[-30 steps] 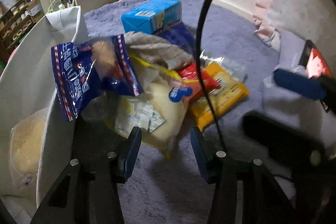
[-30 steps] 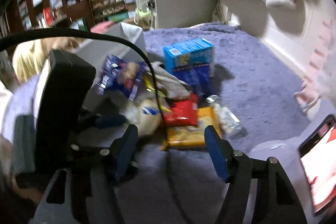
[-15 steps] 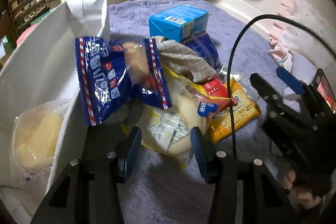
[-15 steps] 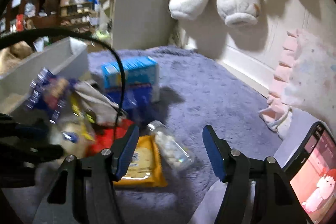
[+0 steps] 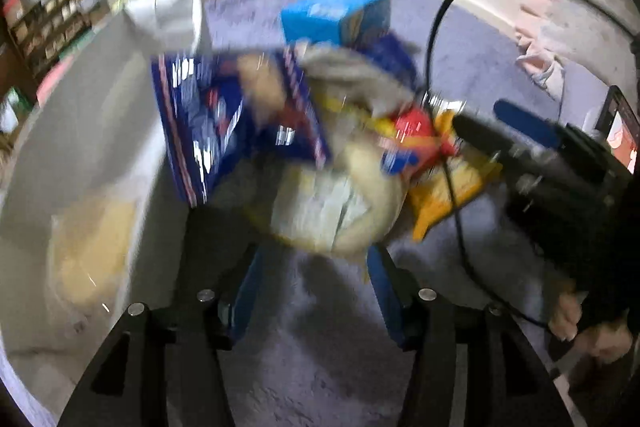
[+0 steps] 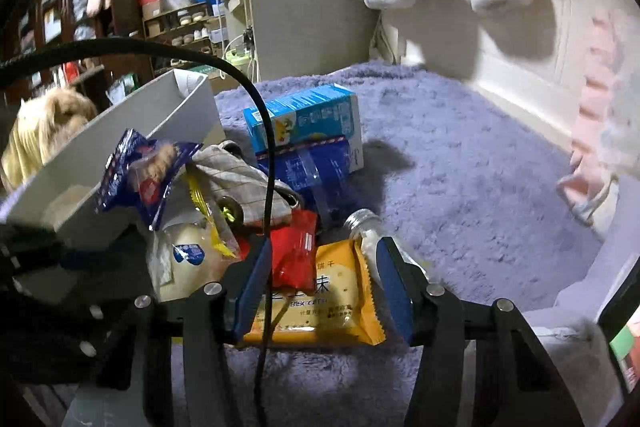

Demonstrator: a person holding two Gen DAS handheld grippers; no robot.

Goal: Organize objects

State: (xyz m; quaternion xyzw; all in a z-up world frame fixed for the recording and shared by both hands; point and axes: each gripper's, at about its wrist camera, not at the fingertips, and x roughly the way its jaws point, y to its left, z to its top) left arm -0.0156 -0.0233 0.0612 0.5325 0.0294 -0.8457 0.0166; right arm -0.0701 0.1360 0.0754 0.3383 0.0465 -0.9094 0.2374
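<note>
A heap of snack packs lies on the purple rug (image 6: 460, 167). My right gripper (image 6: 322, 287) is low over the orange biscuit pack (image 6: 328, 301). That pack lies between its blue fingers, and the jaws are closing. A red pack (image 6: 294, 255) overlaps the orange pack's top edge. The left wrist view is blurred. There my left gripper (image 5: 314, 291) is opening, its tips at the near edge of a pale bun pack (image 5: 332, 211) without pressing it. A blue striped snack bag (image 5: 224, 131) leans on the white bin (image 5: 80, 131).
A blue carton (image 6: 304, 119), a dark blue pack (image 6: 312, 167), a checked cloth (image 6: 240, 179) and a clear bottle (image 6: 364, 223) crowd the heap. The bin holds another bun pack (image 5: 92, 239). A phone (image 6: 624, 307) lies at the right, and a cable (image 6: 268, 155) hangs across the view.
My right gripper has swung left and down onto the orange pack, and its jaws have narrowed. The left gripper's jaws have widened a little, and the bun pack now looks closer.
</note>
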